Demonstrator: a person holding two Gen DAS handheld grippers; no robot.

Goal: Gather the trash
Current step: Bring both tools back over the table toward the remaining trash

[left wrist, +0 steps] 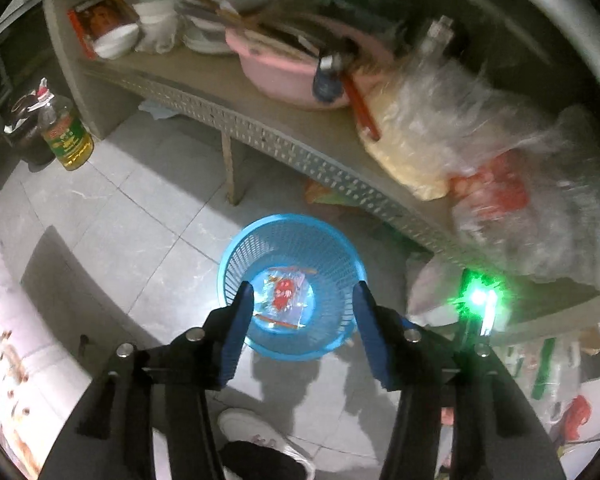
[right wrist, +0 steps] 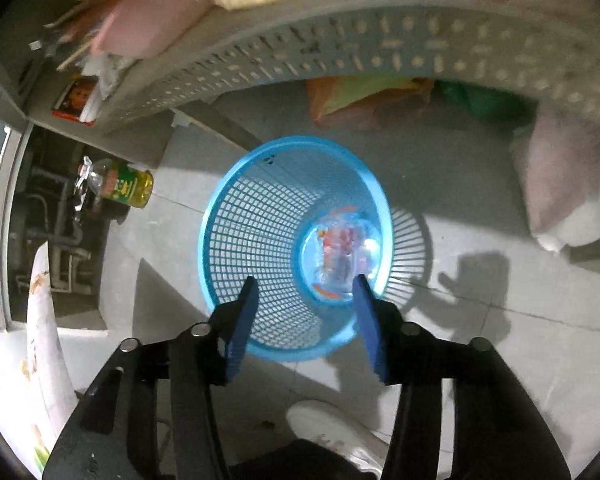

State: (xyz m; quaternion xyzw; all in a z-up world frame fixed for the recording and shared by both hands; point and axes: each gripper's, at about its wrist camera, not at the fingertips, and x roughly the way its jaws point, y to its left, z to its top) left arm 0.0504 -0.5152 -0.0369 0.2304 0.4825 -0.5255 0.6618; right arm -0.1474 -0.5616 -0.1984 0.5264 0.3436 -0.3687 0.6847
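- Closest in, the left gripper [left wrist: 303, 294] has its blue fingers [left wrist: 242, 308] spread apart, nothing between them; it's poised directly over the bin, apparently so whatever drops lands inside.
- The right gripper [right wrist: 305, 287] is the same: released, empty, aimed straight down the opening.
- Below, the round blue plastic mesh wastebasket [left wrist: 236, 256] stands upright on the tiled floor [left wrist: 148, 200].
- At its bottom lies the trash, a clear crumpled wrapper with red print [left wrist: 285, 295].
- Beyond, a grey perforated shelf [left wrist: 284, 140] holds a pink plastic basin [left wrist: 276, 76].
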